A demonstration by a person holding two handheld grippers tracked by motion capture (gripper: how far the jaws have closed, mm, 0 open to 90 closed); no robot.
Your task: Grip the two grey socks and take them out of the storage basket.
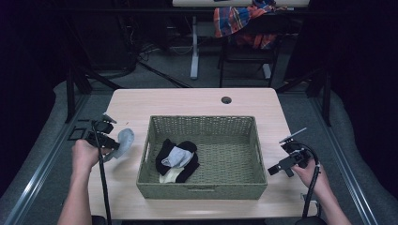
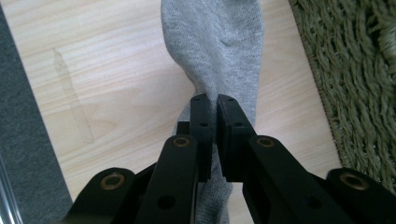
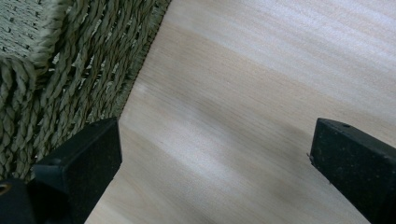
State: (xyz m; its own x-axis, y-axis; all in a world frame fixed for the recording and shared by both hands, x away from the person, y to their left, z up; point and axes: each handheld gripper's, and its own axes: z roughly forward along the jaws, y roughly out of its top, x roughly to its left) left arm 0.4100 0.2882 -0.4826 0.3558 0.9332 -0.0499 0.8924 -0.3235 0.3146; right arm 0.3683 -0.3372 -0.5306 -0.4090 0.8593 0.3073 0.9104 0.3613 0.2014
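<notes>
My left gripper (image 1: 110, 143) (image 2: 212, 100) is shut on a grey sock (image 1: 123, 143) (image 2: 219, 51) left of the woven basket (image 1: 202, 191) (image 2: 355, 74). The sock stretches ahead of the jaws over the wooden table. Inside the basket lies a small heap of socks (image 1: 177, 159), black, grey and cream. Right of the basket, my right gripper (image 1: 274, 169) (image 3: 215, 154) stands open just above the table, nothing between its fingers. Its left finger (image 3: 79, 161) is close to the basket's outer wall (image 3: 70, 70).
The light wooden table (image 1: 197, 101) has a cable hole (image 1: 226, 100) near its far edge. A chair with a plaid cloth (image 1: 239, 21) stands behind the table. Grey floor (image 2: 23, 154) lies beyond the table's left edge.
</notes>
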